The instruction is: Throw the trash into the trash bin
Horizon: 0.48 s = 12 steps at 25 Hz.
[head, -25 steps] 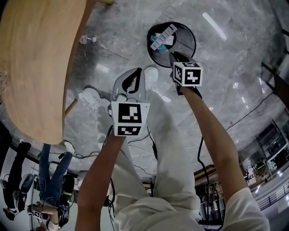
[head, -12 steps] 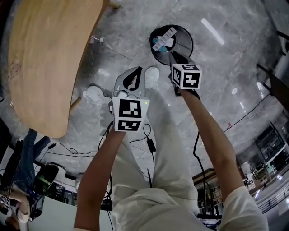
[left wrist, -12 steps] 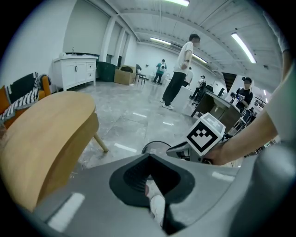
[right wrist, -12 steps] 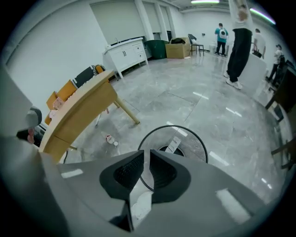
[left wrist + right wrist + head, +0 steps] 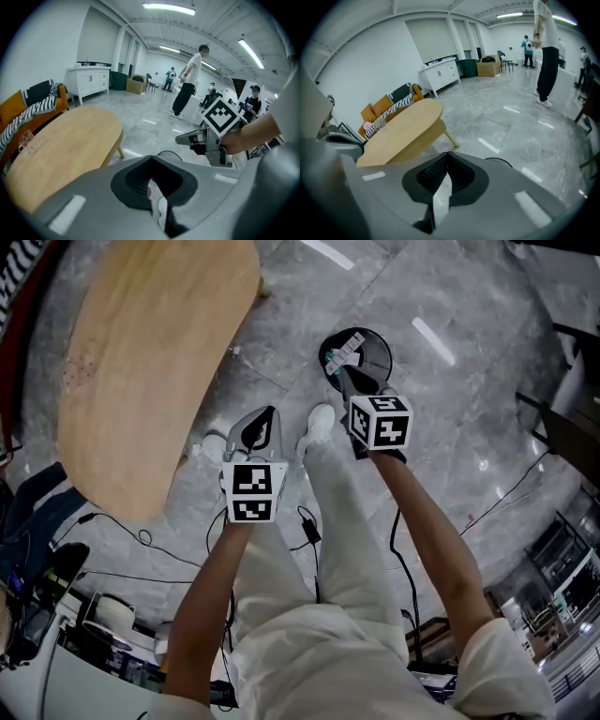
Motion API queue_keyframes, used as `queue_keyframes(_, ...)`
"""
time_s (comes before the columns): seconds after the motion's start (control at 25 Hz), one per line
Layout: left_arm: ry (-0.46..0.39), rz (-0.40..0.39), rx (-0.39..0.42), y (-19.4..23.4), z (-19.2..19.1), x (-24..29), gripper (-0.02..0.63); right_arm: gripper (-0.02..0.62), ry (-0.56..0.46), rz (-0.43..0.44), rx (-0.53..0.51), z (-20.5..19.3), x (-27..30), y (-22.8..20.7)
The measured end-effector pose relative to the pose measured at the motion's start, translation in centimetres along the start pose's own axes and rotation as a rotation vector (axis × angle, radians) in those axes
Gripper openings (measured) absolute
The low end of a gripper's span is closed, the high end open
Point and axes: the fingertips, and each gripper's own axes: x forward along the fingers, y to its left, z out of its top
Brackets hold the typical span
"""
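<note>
Trash (image 5: 349,345) sits in the bin (image 5: 384,352) beyond right gripper's (image 5: 340,378) just-closed, empty fingers (image 5: 348,389).

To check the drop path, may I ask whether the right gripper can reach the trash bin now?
Probably yes: the right gripper points at the open trash bin below it, nothing between, though it hangs well above.

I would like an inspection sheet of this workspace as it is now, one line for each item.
surface: grey stone floor; wooden table on it
job's things: trash bin on the floor, packaging inside
clutter: unclear gear at lower left
grippers: left gripper fingers together, empty; right gripper fingers just closed, empty, pointing toward the bin
cables: black cables on the floor by the feet
surroundings: people standing, sofa, cabinet
</note>
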Motion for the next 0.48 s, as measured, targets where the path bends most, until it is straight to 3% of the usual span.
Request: queue_keyframes(0.48,-0.154,0.071,-0.098,5.4,6.7,-14.6,0.0,0.023,-0.155,0.123,-0.089,9.3,-11.0,13.2)
